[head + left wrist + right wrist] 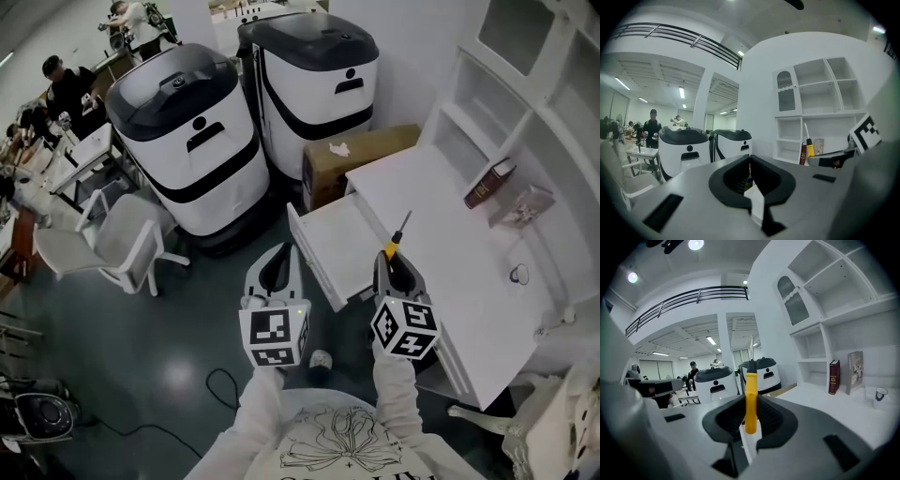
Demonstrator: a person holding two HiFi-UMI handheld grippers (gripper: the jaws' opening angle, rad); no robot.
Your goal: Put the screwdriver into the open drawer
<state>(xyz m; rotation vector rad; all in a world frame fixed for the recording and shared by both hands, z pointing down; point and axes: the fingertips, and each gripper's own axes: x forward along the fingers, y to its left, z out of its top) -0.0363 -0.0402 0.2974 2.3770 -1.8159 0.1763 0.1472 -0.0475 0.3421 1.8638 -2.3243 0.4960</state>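
Drawer point(328, 246): projecting from the desk point(441, 244) on its left side; screwdriver point(398, 234) above that edge. Book point(489, 183): on the desk, toward its back. Cardboard box point(361, 155): beyond the desk's left corner.

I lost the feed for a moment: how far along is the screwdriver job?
Done: the drawer is open and the screwdriver is picked up. In hand: the right claw is shut on its yellow handle, beside the drawer. Left: lower it in and release. The left claw is shut and empty.

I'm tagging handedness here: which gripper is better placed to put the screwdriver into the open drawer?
Right. The right gripper is shut on the screwdriver by its yellow handle, close beside the open drawer. The left gripper is shut and empty.
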